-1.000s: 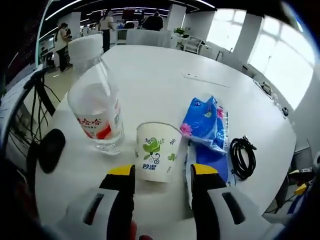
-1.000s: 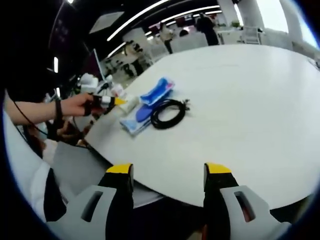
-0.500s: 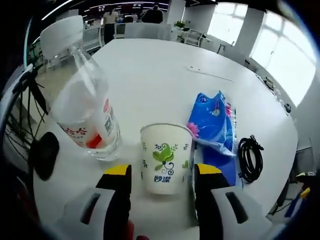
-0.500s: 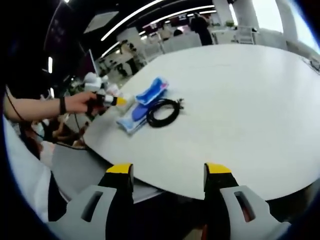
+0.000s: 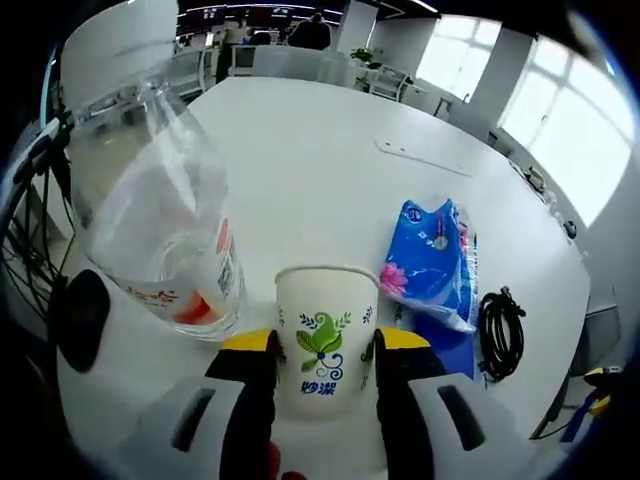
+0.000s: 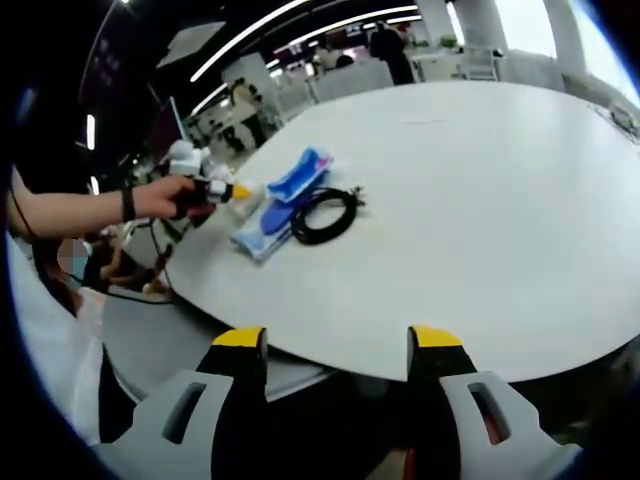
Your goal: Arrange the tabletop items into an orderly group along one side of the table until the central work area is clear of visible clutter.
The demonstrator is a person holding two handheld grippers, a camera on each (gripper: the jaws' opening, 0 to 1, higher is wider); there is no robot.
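**Cup between the left jaws**

Left gripper (image 5: 318,345): jaws flank the paper cup (image 5: 322,335) (upright, near the table (image 5: 300,160) edge), tips at its sides; actual contact cannot be told. A bottle (image 5: 160,230) stands just left; a blue pack (image 5: 432,262) and cable (image 5: 500,320) lie right. Right gripper (image 6: 338,345): jaws apart, holding nothing, above the table's near edge.

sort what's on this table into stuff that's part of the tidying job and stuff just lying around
Part of the job:
paper cup, between the left claw jaws
water bottle
blue tissue pack
black cable coil
blue pouch under the pack

Just lying about:
black round object at the table edge
cords beyond the table
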